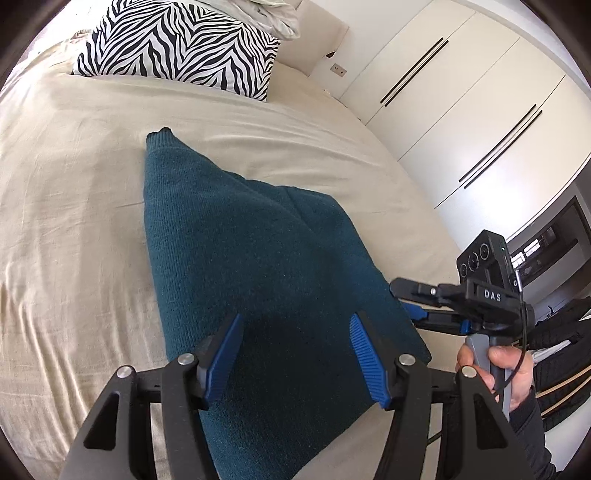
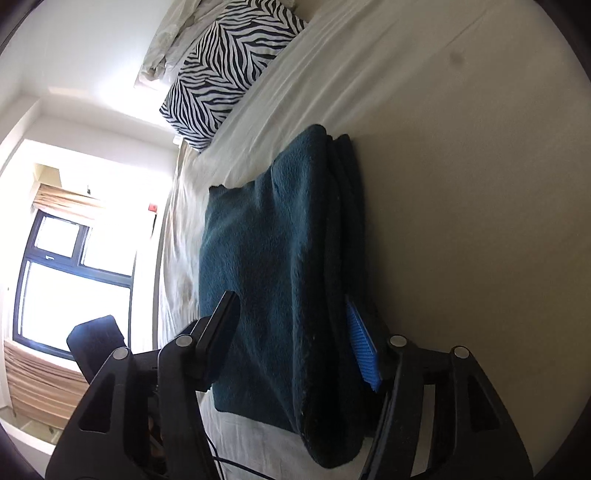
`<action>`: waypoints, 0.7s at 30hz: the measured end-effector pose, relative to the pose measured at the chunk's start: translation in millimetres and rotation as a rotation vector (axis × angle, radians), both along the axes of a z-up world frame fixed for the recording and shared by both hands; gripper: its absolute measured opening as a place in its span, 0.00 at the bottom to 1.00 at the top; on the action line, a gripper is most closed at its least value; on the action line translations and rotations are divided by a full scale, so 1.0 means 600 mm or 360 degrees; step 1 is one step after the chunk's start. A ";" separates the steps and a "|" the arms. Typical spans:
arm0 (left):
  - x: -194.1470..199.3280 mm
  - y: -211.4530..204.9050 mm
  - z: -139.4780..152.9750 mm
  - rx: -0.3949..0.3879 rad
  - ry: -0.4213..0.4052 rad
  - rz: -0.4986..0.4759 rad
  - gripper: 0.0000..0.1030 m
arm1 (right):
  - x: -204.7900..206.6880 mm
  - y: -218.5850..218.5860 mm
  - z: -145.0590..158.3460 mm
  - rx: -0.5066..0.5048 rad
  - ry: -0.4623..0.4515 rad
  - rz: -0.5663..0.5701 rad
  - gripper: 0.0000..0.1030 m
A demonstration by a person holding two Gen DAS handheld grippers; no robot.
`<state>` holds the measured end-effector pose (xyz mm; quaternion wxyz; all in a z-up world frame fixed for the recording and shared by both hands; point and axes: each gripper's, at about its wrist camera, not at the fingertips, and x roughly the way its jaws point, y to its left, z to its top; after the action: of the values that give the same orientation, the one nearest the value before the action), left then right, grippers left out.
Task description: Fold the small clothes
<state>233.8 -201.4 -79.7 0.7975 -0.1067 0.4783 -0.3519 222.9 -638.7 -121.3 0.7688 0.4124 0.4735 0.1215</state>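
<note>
A dark teal knitted garment (image 1: 255,258) lies folded in several layers on the beige bed sheet (image 1: 74,206). My left gripper (image 1: 295,354) is open, its blue pads hovering over the garment's near end. My right gripper (image 1: 410,299) comes in from the right at the garment's near right edge. In the right wrist view the right gripper (image 2: 295,339) is open and turned on its side, its jaws straddling the thick folded edge of the garment (image 2: 273,258), one finger above and one at the sheet.
A zebra-print pillow (image 1: 184,48) and crumpled pale bedding (image 1: 273,14) lie at the head of the bed. White wardrobe doors (image 1: 461,103) stand beyond the bed's right side. A window (image 2: 74,280) shows in the right wrist view.
</note>
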 end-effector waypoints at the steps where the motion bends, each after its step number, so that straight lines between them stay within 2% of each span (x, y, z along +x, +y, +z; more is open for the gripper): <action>1: 0.001 -0.003 -0.005 0.0015 0.0005 -0.0001 0.61 | -0.006 0.004 -0.004 -0.0017 0.0031 0.0025 0.55; 3: -0.001 -0.007 -0.011 0.0028 0.0010 -0.0006 0.61 | -0.021 0.004 -0.010 -0.0021 0.0026 0.0033 0.54; 5: -0.003 -0.009 -0.010 0.0034 -0.0005 -0.0003 0.61 | -0.034 0.006 -0.010 -0.0084 -0.0007 0.0062 0.44; 6: -0.002 -0.009 -0.008 0.0031 -0.0008 0.0002 0.61 | -0.036 0.009 -0.011 -0.0125 -0.0002 0.0077 0.29; 7: 0.001 -0.008 -0.004 0.0021 -0.0012 0.0008 0.61 | -0.039 0.010 -0.013 -0.0161 0.0016 0.0082 0.20; 9: 0.010 -0.009 0.005 0.0020 -0.0038 0.0023 0.61 | -0.052 0.003 -0.020 -0.0164 0.0033 0.0055 0.12; 14: 0.064 -0.028 0.025 0.0066 -0.0126 0.0035 0.61 | -0.086 -0.021 -0.049 -0.0071 0.0014 -0.0021 0.09; 16: 0.101 -0.045 0.014 0.0128 -0.0089 0.0037 0.60 | -0.090 -0.027 -0.059 -0.0035 0.0006 -0.0023 0.09; 19: 0.148 -0.058 -0.015 0.0235 -0.0029 0.0068 0.47 | -0.085 -0.024 -0.058 -0.0024 -0.0005 0.0018 0.10; 21: 0.167 -0.060 -0.036 0.0247 0.0022 0.0068 0.46 | -0.080 -0.021 -0.047 -0.0041 0.0030 0.0051 0.11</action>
<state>333.9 -237.2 -101.1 0.8074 -0.0570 0.5072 -0.2960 174.7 -651.5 -149.4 0.7675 0.3960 0.4887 0.1238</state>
